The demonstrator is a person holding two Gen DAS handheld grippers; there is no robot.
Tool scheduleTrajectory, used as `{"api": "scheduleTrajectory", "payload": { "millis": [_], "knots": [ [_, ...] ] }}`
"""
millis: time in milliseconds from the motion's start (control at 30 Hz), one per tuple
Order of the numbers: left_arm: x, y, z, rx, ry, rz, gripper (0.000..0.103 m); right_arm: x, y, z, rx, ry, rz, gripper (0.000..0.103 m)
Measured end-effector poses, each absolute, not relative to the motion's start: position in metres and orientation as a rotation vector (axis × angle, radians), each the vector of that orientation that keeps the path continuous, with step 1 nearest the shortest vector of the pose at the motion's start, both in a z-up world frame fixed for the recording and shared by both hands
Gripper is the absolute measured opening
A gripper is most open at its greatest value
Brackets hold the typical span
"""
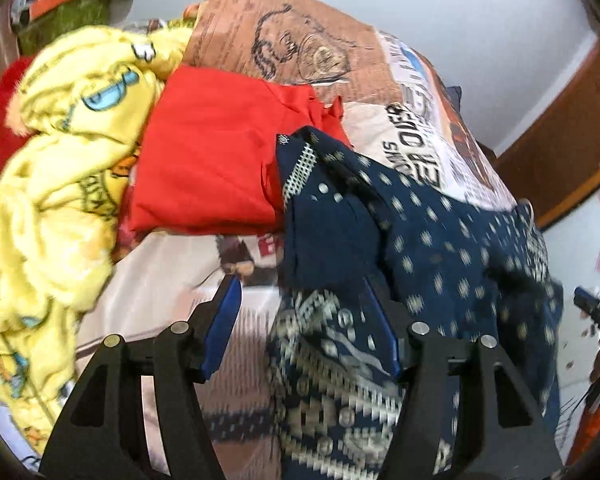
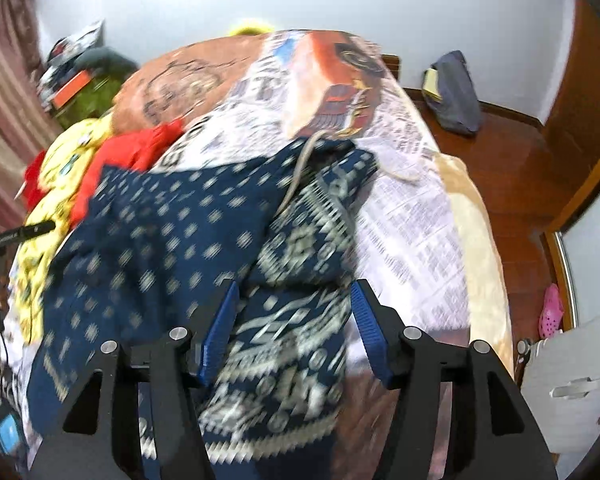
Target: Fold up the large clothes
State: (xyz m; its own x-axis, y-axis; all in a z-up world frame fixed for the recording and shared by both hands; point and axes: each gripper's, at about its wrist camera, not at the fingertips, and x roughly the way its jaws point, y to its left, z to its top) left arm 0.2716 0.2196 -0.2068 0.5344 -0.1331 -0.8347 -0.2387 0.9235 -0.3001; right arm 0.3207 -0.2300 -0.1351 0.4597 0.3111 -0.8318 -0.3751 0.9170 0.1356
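Note:
A large navy garment [image 1: 440, 240] with a white dotted and banded pattern lies crumpled on the bed; it also shows in the right wrist view [image 2: 172, 240]. My left gripper [image 1: 304, 300] is open, its fingers straddling the garment's left patterned edge just above the bedsheet. My right gripper [image 2: 294, 300] is open, its fingers on either side of the garment's patterned hem. Neither holds cloth. Both views are motion-blurred.
A folded red garment [image 1: 208, 152] and a yellow cartoon-print cloth [image 1: 60, 184] lie left of the navy one. The printed bedsheet [image 2: 412, 232] covers the bed. A pink shoe [image 2: 550, 312] and a dark bag [image 2: 456, 92] lie on the wooden floor [image 2: 508, 168] at right.

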Motion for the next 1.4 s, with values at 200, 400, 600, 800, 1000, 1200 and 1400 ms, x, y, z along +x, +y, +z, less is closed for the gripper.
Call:
{"api": "scheduleTrajectory", "payload": {
  "millis": [200, 400, 600, 800, 1000, 1200, 1400],
  "knots": [
    [0.321, 0.233, -0.242, -0.480, 1.063, 0.060, 0.060, 0.371, -0.234, -0.160, -0.019, 1.070, 0.371, 0.054],
    [0.364, 0.239, -0.256, -0.502, 1.055, 0.073, 0.060, 0.407, -0.237, -0.184, 0.102, 1.148, 0.368, 0.054],
    [0.394, 0.238, -0.276, -0.532, 1.098, 0.021, 0.058, 0.431, -0.224, -0.202, 0.128, 1.188, 0.371, 0.055],
    [0.394, 0.224, -0.273, -0.507, 1.056, 0.012, 0.028, 0.441, -0.210, -0.205, 0.095, 1.136, 0.361, 0.055],
    [0.380, 0.204, -0.236, -0.306, 0.983, 0.061, 0.013, 0.443, -0.198, -0.195, 0.056, 1.108, 0.388, 0.014],
    [0.360, 0.210, -0.188, -0.289, 0.909, 0.102, 0.009, 0.429, -0.193, -0.143, 0.059, 0.982, 0.451, 0.007],
    [0.343, 0.227, -0.147, -0.371, 0.810, 0.093, 0.001, 0.424, -0.177, -0.081, 0.053, 0.836, 0.514, 0.005]
  ]
}}
